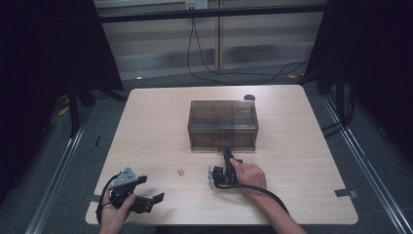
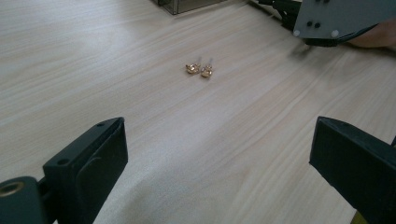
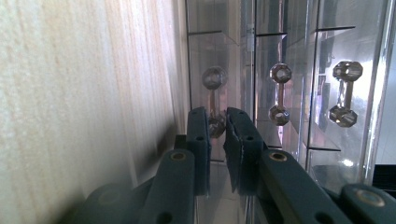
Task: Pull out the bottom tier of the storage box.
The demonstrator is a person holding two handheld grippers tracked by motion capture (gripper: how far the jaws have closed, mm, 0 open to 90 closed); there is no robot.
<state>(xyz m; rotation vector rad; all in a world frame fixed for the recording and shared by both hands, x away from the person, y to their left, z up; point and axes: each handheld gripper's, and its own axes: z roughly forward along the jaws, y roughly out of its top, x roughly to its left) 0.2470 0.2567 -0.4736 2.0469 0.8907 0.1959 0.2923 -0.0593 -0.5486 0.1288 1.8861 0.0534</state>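
A smoky clear drawer box (image 1: 223, 122) stands at the middle of the wooden table (image 1: 156, 126). My right gripper (image 1: 226, 152) lies rolled on its side against the box's front. In the right gripper view its jaws (image 3: 217, 126) are shut on the faceted handle (image 3: 214, 88) of the drawer nearest the tabletop. Two more drawer handles (image 3: 280, 100) (image 3: 345, 100) show beside it. A pair of small gold earrings (image 1: 180, 171) (image 2: 200, 69) lies on the table left of the right hand. My left gripper (image 1: 158, 199) (image 2: 219, 163) rests near the front left corner, open and empty, pointing at the earrings.
A small dark round object (image 1: 250, 97) sits at the table's far edge behind the box. Tape (image 1: 345, 193) marks the table's right front edge. Cables (image 1: 204, 68) run over the floor beyond the table. The right gripper's grey plate (image 2: 343, 18) shows in the left gripper view.
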